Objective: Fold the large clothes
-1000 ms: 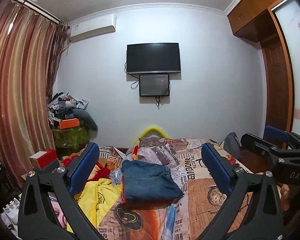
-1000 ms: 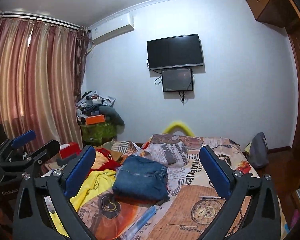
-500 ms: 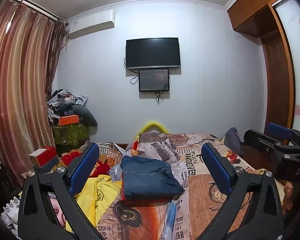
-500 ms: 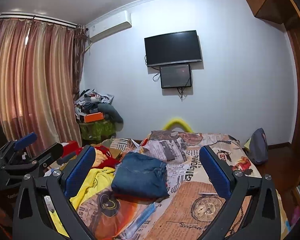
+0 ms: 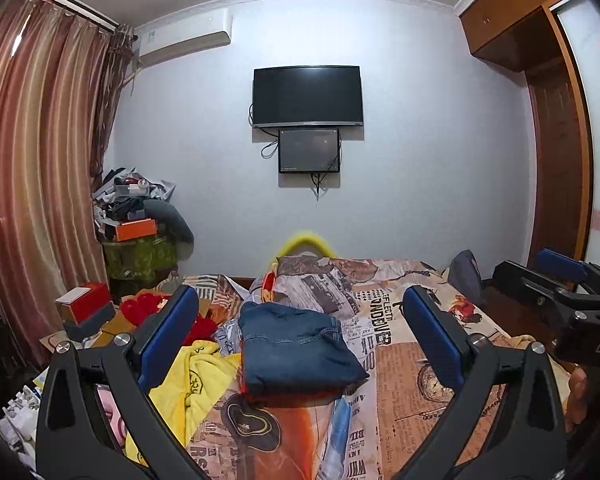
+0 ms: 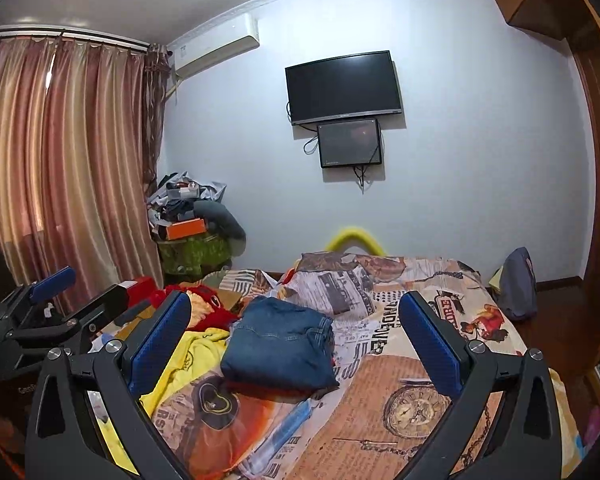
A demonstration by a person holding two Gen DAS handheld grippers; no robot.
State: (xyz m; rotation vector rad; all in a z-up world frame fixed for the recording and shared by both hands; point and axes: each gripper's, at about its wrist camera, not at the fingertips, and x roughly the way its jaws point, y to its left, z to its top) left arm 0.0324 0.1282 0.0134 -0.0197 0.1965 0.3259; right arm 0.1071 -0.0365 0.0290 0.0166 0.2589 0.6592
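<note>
Folded blue jeans (image 5: 296,350) (image 6: 280,350) lie in a neat stack on the printed bedspread (image 5: 400,356) (image 6: 400,364), on top of a red garment. A crumpled yellow garment (image 5: 192,380) (image 6: 184,364) lies to their left, with a red one (image 5: 148,306) (image 6: 204,300) behind it. My left gripper (image 5: 300,332) is open and holds nothing, well above the bed and short of the jeans. Likewise my right gripper (image 6: 296,328) stands open with nothing between its blue pads. Each gripper shows at the edge of the other's view.
A wall TV (image 5: 307,96) and small screen hang on the far wall. Curtains (image 6: 60,160) line the left side. A cluttered pile with an orange box (image 5: 136,230) stands in the corner. A grey bag (image 6: 518,284) sits at the bed's right edge, beside a wooden wardrobe (image 5: 556,120).
Both views have tilted up a little, so the bed sits slightly lower in frame. The clothes have not moved and both grippers stay open.
</note>
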